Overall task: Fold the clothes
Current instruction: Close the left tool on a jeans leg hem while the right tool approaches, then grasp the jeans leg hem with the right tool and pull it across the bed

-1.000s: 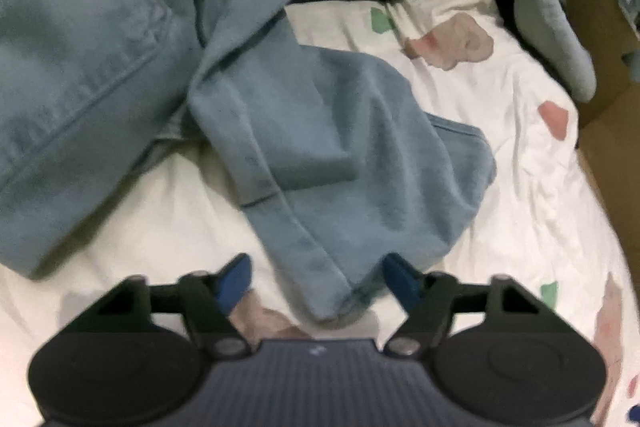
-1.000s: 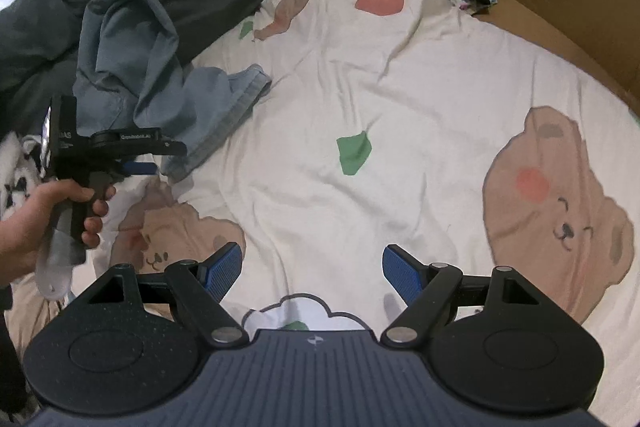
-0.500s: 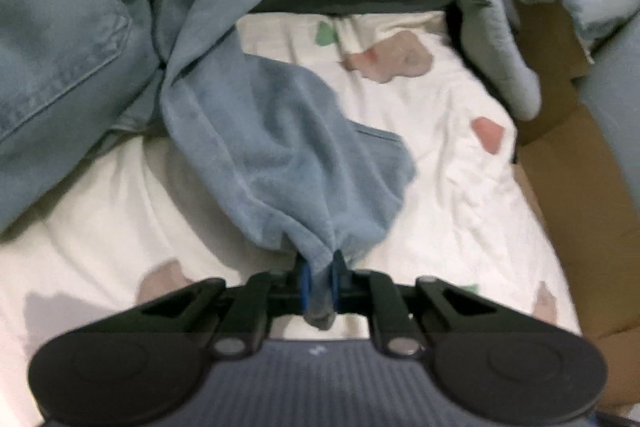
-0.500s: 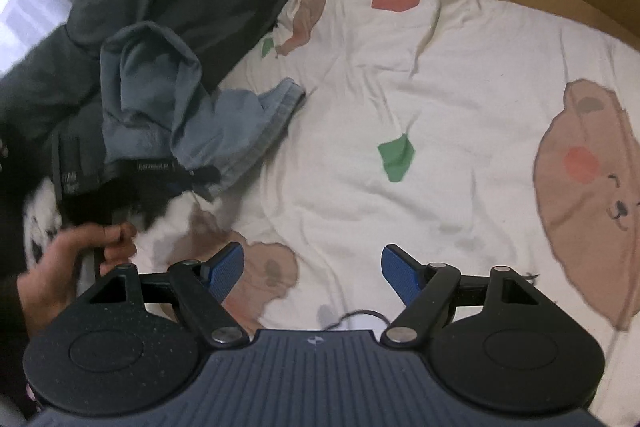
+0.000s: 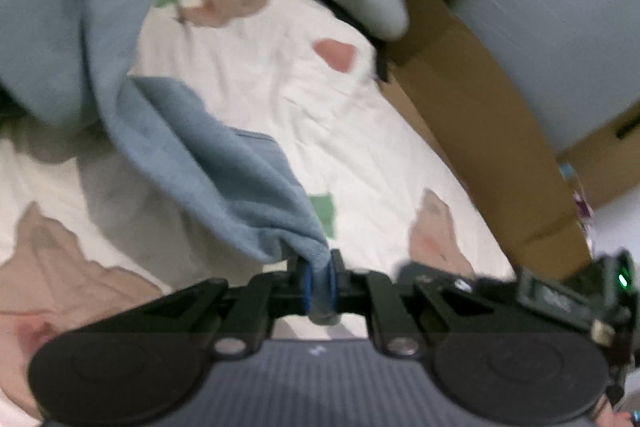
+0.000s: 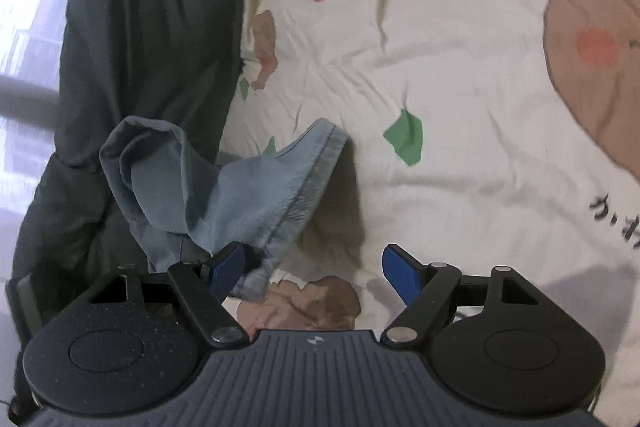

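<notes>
My left gripper [image 5: 319,285] pinches the blue jeans [image 5: 224,163] hem above the bedsheet [image 5: 360,147]; my right gripper [image 6: 312,267] hangs released.

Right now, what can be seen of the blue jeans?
The blue jeans are faded light-blue denim, crumpled rather than folded. One leg ends in a stitched hem. The left tool is shut on a bunched bit of leg, lifting it off the bear-print sheet; the rest trails back in a heap. The right tool is open beside it.
</notes>
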The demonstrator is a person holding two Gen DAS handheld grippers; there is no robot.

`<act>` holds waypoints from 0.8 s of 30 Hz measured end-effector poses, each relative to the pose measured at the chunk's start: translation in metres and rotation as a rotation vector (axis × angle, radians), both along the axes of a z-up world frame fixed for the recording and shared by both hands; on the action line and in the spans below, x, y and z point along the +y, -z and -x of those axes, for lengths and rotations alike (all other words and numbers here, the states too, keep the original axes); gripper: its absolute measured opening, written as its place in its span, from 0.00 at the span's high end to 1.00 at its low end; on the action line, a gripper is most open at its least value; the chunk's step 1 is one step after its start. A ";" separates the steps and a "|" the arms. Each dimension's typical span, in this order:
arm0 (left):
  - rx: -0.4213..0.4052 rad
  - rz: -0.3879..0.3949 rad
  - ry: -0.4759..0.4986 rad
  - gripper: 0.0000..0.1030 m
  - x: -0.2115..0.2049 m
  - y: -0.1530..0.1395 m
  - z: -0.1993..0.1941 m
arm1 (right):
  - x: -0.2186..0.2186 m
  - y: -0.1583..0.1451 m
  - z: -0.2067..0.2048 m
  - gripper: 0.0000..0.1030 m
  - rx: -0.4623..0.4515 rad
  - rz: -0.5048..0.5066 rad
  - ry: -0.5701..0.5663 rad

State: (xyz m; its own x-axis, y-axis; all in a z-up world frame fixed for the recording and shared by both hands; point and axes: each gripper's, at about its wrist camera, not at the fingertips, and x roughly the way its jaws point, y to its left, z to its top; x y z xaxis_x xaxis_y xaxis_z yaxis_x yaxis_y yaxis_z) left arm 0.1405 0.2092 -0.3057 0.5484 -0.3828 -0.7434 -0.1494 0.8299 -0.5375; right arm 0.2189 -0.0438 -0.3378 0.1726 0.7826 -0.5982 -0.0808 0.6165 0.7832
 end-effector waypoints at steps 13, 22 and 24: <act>-0.003 0.094 0.173 0.92 -0.047 0.001 0.009 | -0.008 0.046 0.003 0.37 0.281 -0.193 0.141; 0.062 0.052 0.258 0.67 -0.062 0.009 0.009 | -0.012 0.034 0.001 0.84 0.184 -0.101 0.104; 0.064 0.042 0.269 0.60 -0.058 0.007 0.011 | -0.018 0.029 -0.003 0.86 0.153 -0.080 0.106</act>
State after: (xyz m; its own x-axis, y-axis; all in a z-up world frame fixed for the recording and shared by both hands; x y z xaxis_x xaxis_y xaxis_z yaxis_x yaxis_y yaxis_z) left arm 0.1298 0.1511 -0.3130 0.3751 -0.5397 -0.7537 0.0386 0.8215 -0.5690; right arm 0.2217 -0.0617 -0.3666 0.1681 0.8110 -0.5604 0.1049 0.5506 0.8282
